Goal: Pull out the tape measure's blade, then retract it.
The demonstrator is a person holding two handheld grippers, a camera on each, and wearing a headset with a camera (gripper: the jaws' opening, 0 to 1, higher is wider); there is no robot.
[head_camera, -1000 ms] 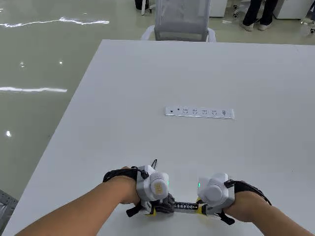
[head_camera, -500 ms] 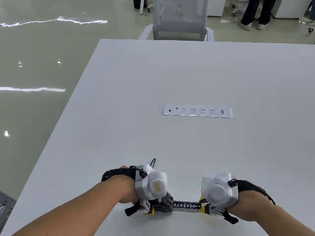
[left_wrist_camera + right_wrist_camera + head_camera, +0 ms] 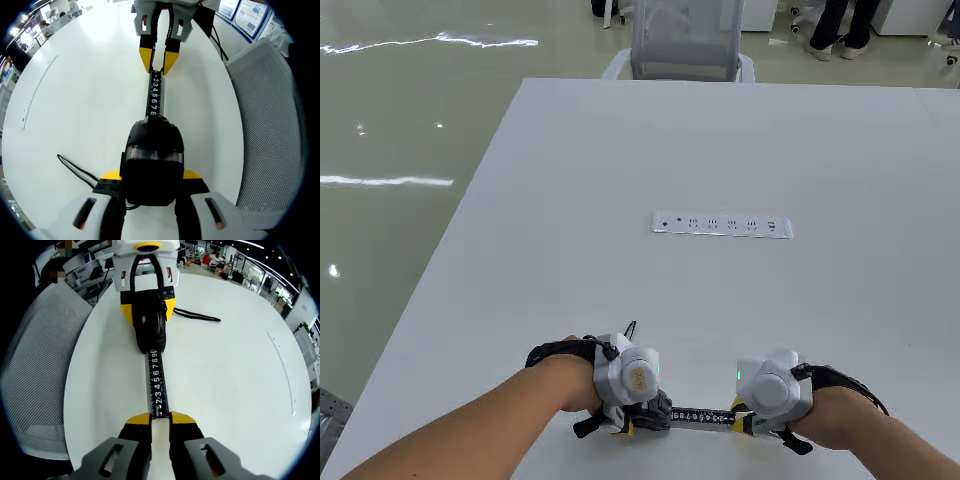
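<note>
A black tape measure case (image 3: 152,160) sits between the yellow-tipped fingers of my left gripper (image 3: 151,175), which is shut on it. The case (image 3: 150,325) also shows in the right gripper view, and in the head view the case (image 3: 655,415) sits at the table's near edge. Its blade (image 3: 157,385) with black numbers runs out about nine units to my right gripper (image 3: 160,418), which is shut on the blade's end. The blade (image 3: 702,416) stretches between the left gripper (image 3: 638,420) and the right gripper (image 3: 738,422). A thin black wrist strap (image 3: 196,316) trails from the case.
A white power strip (image 3: 722,226) lies flat mid-table, well beyond the grippers. The white table (image 3: 720,150) spreads wide ahead. A grey mesh chair (image 3: 686,38) stands at the far edge; another mesh chair (image 3: 272,120) is beside me. A person's legs (image 3: 845,25) show far off.
The right gripper has moved a little to the right, away from the case, and the stretch of blade between the grippers is slightly longer. The left gripper holds its place.
</note>
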